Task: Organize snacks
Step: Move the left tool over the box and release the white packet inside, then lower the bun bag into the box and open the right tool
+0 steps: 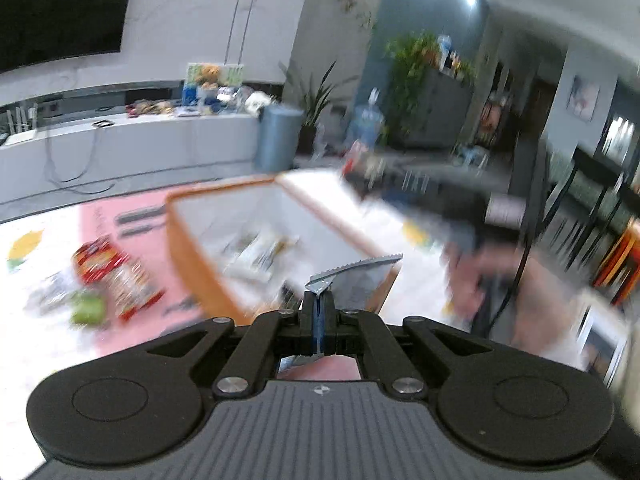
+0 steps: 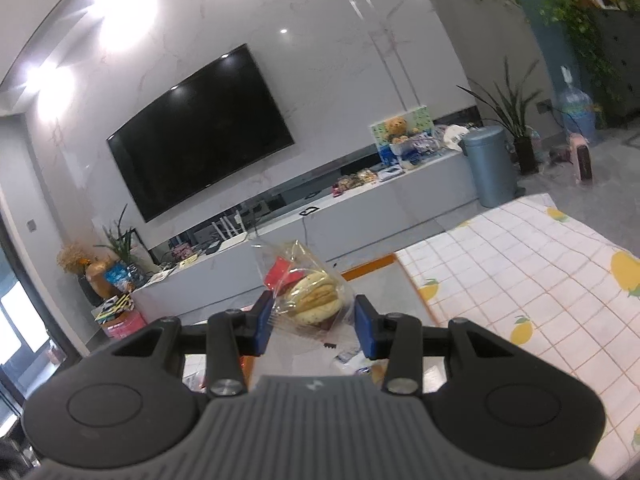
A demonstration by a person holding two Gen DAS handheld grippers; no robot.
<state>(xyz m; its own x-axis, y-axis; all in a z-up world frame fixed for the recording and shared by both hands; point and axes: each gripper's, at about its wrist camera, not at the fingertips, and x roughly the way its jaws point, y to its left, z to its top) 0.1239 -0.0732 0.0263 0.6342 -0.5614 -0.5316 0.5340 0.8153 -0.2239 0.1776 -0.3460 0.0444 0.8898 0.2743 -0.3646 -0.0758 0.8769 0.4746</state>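
the left gripper [image 1: 319, 312], low centre of its view, is pinched tight on a silvery packet [image 1: 352, 266] by its serrated edge. above it the orange-rimmed box [image 1: 188, 256] already holds a few snacks. at left, a red pack [image 1: 116, 276] and a green one [image 1: 86, 308] lie on the mat [image 1: 132, 240], unsorted. the right gripper [image 2: 314, 322] clamps a clear cookie bag [image 2: 312, 294], mid-frame. nothing visibly blocks the box.

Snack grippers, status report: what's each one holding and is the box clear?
Left gripper shut on silver wrapper. Right gripper shut on clear bun packet. Orange-rimmed box ahead, snacks inside; nothing blocking.
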